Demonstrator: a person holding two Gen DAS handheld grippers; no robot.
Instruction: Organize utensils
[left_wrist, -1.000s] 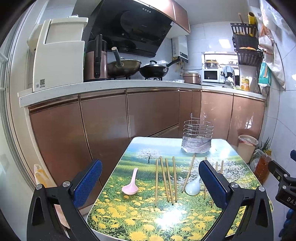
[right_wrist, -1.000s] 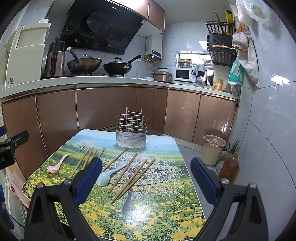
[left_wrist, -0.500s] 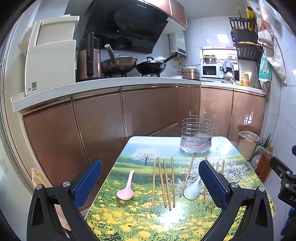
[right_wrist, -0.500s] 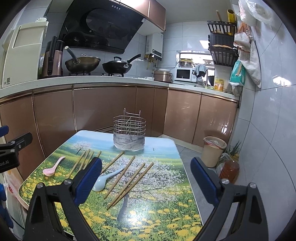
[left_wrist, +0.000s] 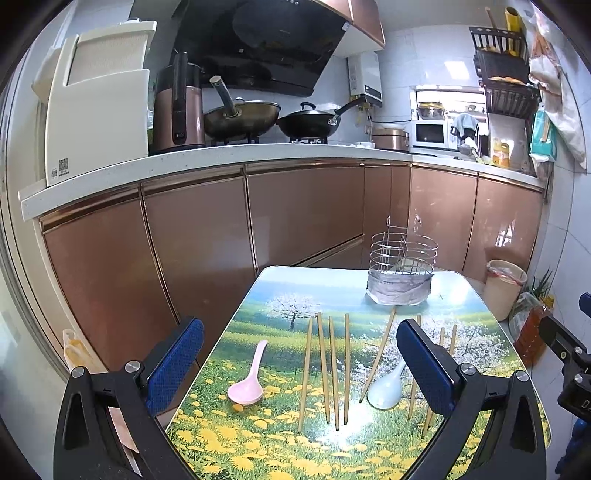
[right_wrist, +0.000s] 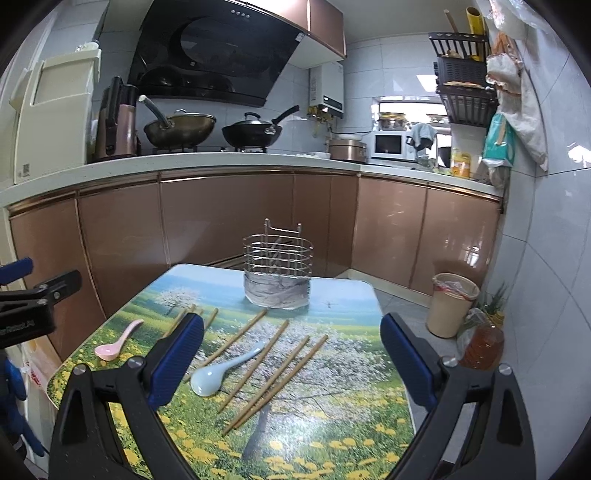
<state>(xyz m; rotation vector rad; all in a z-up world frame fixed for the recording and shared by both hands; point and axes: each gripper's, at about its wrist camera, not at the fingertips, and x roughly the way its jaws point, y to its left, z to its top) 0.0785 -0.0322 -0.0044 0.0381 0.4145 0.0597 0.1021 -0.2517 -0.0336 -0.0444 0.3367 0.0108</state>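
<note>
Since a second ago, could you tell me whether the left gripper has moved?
Yes. The left gripper has drawn back from the table: against the counter edge, the wire utensil holder sits lower in its view.

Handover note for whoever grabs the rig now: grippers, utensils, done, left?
Left gripper: jaws open, empty, above the table's near edge.
Right gripper: jaws open, empty, likewise.
Wire utensil holder: upright at the table's far end, looks empty.
Flat on the table: pink spoon, light blue spoon, four chopsticks beside the pink one, more chopsticks around the blue one.
Done: nothing in the holder.
Left: all spoons and chopsticks go in.
</note>
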